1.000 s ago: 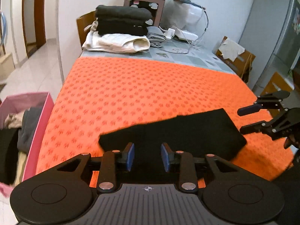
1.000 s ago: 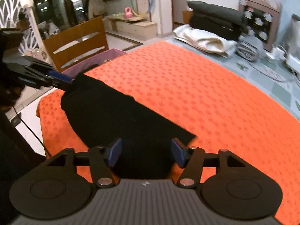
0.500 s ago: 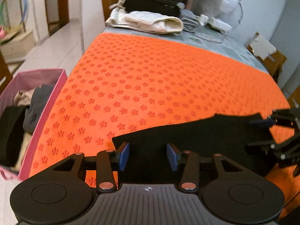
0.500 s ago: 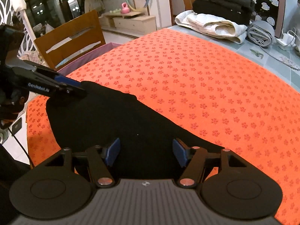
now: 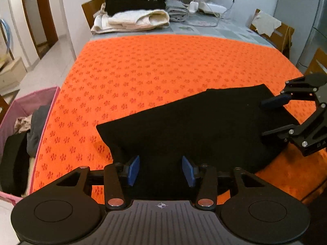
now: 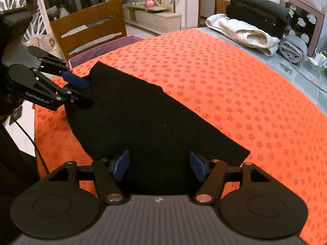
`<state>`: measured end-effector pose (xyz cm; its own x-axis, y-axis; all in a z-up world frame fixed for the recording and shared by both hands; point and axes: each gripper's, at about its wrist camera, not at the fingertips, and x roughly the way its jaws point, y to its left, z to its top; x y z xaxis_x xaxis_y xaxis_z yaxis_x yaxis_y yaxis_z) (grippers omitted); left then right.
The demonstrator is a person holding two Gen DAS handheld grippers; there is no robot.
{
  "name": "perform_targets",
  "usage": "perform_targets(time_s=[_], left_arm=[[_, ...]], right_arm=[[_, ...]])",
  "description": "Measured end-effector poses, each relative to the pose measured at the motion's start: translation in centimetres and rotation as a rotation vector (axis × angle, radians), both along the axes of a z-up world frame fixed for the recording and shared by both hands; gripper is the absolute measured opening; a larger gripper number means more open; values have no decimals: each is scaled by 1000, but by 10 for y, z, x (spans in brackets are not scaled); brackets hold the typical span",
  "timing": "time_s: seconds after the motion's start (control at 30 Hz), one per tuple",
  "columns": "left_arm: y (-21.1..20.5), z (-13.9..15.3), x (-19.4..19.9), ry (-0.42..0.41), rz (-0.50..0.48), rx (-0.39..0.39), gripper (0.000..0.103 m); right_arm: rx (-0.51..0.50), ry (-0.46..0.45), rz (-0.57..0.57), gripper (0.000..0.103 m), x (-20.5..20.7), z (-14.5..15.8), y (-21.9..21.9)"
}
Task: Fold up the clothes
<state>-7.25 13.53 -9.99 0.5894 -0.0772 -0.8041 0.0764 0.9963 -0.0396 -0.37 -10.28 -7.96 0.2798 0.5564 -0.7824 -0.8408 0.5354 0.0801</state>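
Both grippers have drawn back a little since 0.5 s ago, and the black garment [image 5: 200, 126] now lies flat on the near part of the orange cloth [image 5: 163, 65], its far edge running slantwise. Beyond it the cloth stays bare up to the folded stack [image 5: 132, 10] at the far end. Only the left wrist view shows the pink basket [image 5: 12, 110] on the floor at left; only the right wrist view shows the wooden chair [image 6: 87, 30]. The left gripper [image 5: 161, 170] and right gripper [image 6: 158, 165] both hover with blue pads wide apart, holding nothing.
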Motion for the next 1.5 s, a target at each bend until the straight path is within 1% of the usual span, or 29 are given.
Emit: perform_targets(time_s=[0.1,0.13,0.23,0.3,0.33,0.4,0.47,0.53,0.67,0.8,0.87,0.93,1.0,1.07,1.17,1.2,1.27,1.3,1.33,1.4,1.47,1.5], left_arm=[[16,10,-2,-12,62,-87,53],[22,14,-4,-16,86,-114,56],[40,22,-10,-15,157,-188,58],[53,27,-15,-17,193,-244,60],[57,30,-19,-16,206,-262,63],[66,36,-25,-18,241,-279,66],[78,40,-29,-23,279,-291,72],[89,43,-33,-28,307,-302,77],[111,45,-43,-32,330,-311,82],[134,40,-55,-20,332,-312,82],[148,37,-61,-14,336,-327,83],[160,35,-67,-10,339,-343,83],[172,32,-72,-7,342,-364,83],[181,31,-75,1,339,-391,83],[191,28,-77,13,319,-434,83],[194,27,-77,16,312,-450,83],[201,24,-75,26,292,-557,85],[204,21,-73,42,286,-625,86],[206,17,-70,58,285,-685,87],[208,10,-62,85,279,-787,88],[202,2,-52,107,262,-854,89],[196,-3,-46,121,250,-872,90]], right_arm=[[0,-24,24,71,-4,14,2],[0,-32,44,71,-7,17,8],[1,-57,105,72,-16,25,26],[1,-73,145,75,-22,30,38],[1,-82,165,78,-24,33,44],[1,-98,206,82,-30,39,57],[1,-115,246,85,-36,44,69],[1,-131,285,87,-42,49,81],[-19,-177,289,88,-61,49,120],[-67,-208,269,88,-77,42,158],[-96,-223,256,86,-83,35,172],[-144,-249,256,79,-90,26,185],[-193,-275,258,74,-97,16,199],[-242,-309,280,72,-107,5,209],[-305,-366,292,63,-118,-9,218],[-321,-384,292,56,-121,-13,220],[-312,-401,290,47,-124,-15,220],[-306,-399,277,33,-125,-14,220],[-291,-399,256,23,-125,-11,218],[-260,-400,212,20,-124,-3,214],[-226,-396,167,19,-122,6,210],[-219,-392,150,19,-120,10,207]])
